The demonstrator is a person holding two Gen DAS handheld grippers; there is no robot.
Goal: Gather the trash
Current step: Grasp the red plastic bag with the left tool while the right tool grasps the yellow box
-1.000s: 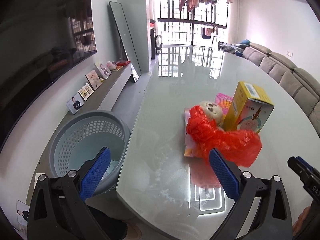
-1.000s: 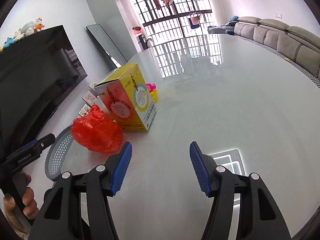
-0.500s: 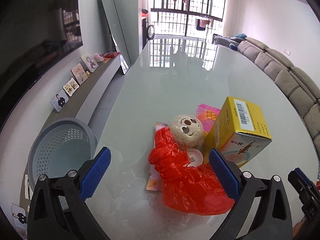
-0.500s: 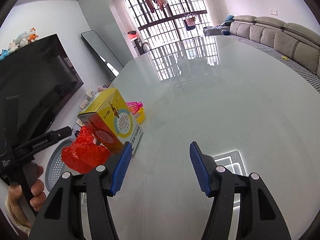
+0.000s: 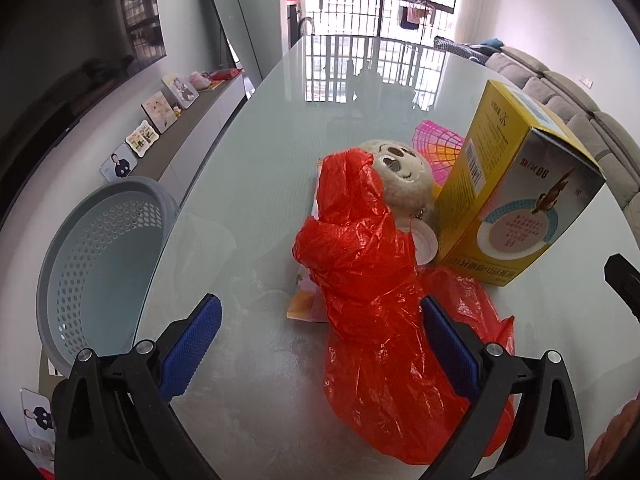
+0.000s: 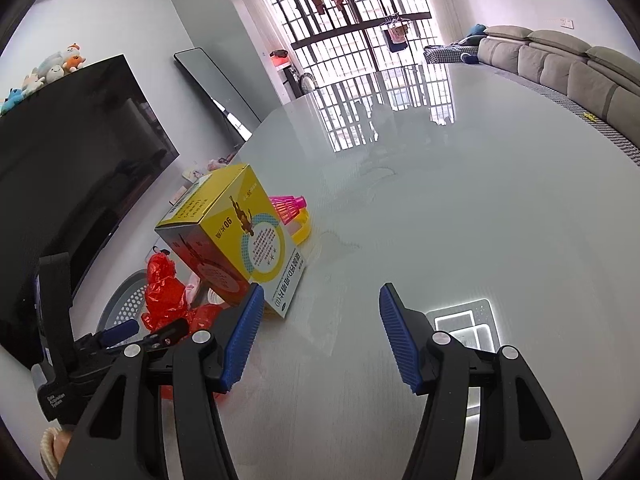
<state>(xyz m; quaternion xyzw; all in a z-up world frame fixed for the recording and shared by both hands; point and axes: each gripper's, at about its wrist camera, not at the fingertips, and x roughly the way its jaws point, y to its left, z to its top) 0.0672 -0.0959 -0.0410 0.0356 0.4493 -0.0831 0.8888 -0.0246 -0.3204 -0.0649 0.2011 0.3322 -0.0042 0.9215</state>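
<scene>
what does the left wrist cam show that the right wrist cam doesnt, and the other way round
Only the left wrist view shows the plush toy face tucked behind the red plastic bag, the flat packet under the bag, and the photo frames along the wall shelf.

Only the right wrist view shows the stuffed toys on top of the TV and the right gripper, open over bare table.

Both show the bag, the yellow box, the pink mesh item, the grey basket and the left gripper.
</scene>
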